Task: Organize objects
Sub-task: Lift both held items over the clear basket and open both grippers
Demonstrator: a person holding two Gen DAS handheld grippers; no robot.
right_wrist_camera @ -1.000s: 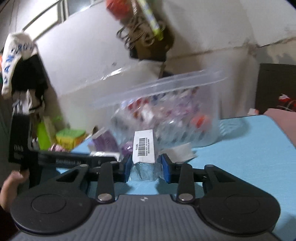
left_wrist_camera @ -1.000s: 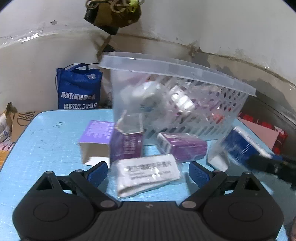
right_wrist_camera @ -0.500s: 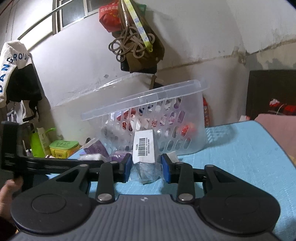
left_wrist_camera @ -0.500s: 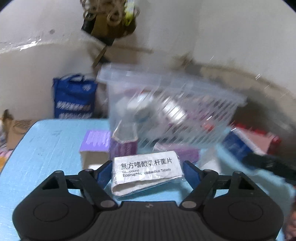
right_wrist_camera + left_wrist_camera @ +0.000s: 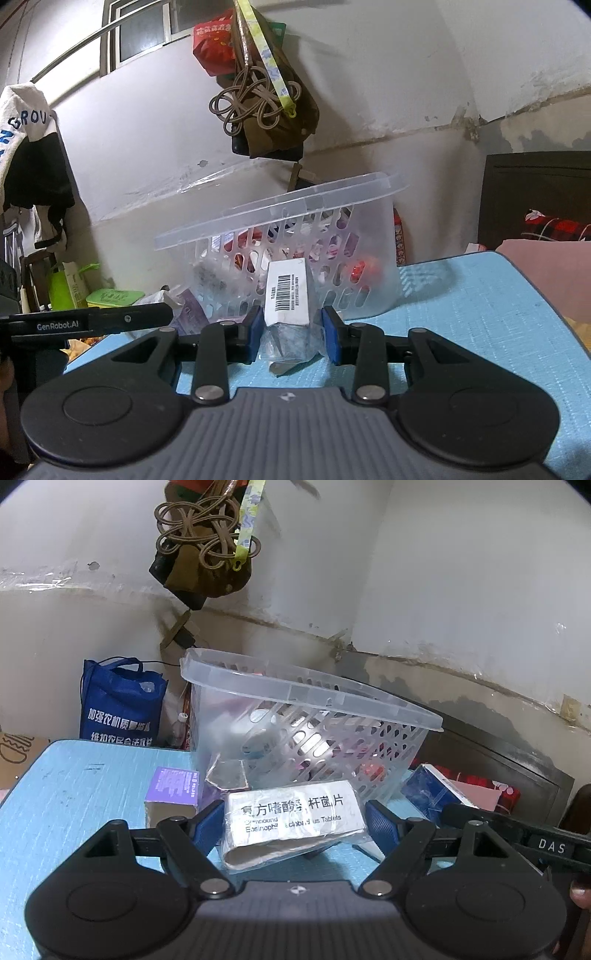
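Clear plastic basket [image 5: 306,738], slotted walls and a broad flat rim, standing near the far edge of the light blue, finely ribbed table [image 5: 70,797], with small packets showing dimly through its sides. Purple carton [image 5: 173,794] lying flat just left of the basket's near corner, seeming to touch it. Left gripper [image 5: 293,823], blue ribbed pads, jaws fairly wide, closing on a white tablet box [image 5: 291,819] printed with black characters and wrapped in crinkled clear film; both pads seeming to touch the box ends, bottom of the box hanging above the table. Right gripper [image 5: 291,334], jaws much narrower, pinching a white barcode box [image 5: 288,295] in wrinkled transparent wrap, held upright in front of the basket's long wall [image 5: 295,258], toward the table's near side.
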